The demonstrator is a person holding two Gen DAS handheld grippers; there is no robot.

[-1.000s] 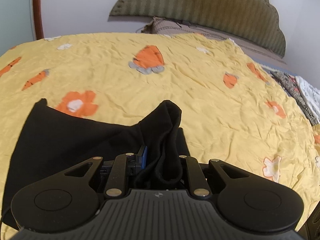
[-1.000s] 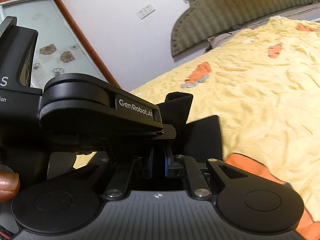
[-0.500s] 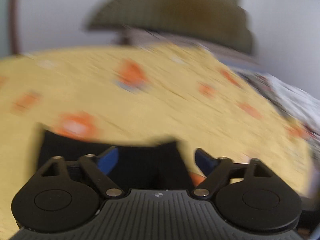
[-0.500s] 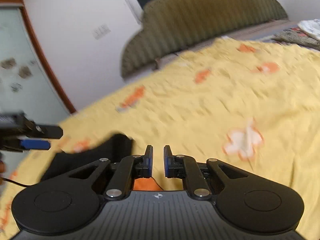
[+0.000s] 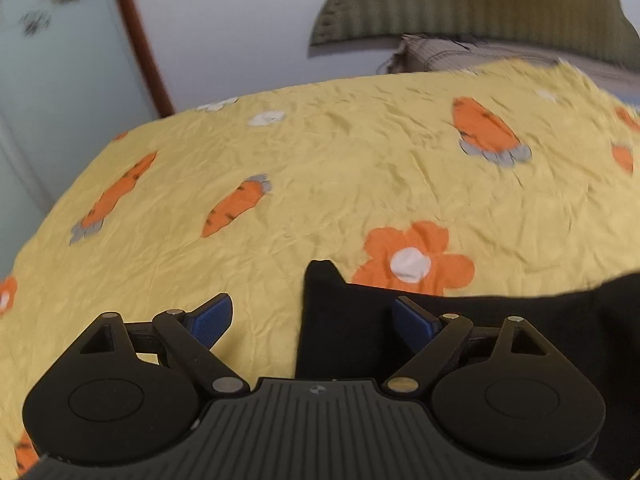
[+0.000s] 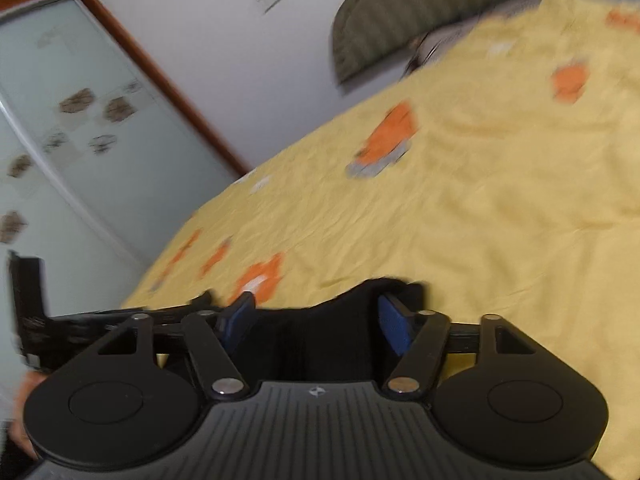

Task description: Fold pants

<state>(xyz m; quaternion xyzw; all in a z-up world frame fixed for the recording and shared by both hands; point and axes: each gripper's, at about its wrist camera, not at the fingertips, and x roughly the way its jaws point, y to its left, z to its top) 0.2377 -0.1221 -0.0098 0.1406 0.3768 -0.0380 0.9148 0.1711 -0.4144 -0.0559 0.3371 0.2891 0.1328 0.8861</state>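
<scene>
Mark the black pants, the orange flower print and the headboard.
black pants (image 5: 344, 320): left wrist view, on the corner between the open jaws.
orange flower print (image 5: 412, 262): left wrist view, white centre.
headboard (image 5: 480, 4): left wrist view, ribbed green padding.

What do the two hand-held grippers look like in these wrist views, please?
Both match: the left hand-held gripper and the right hand-held gripper have matte black ribbed bodies, two round black discs, black link arms with silver pivot pins, a small round emblem, and blue pads on the fingertips.
</scene>
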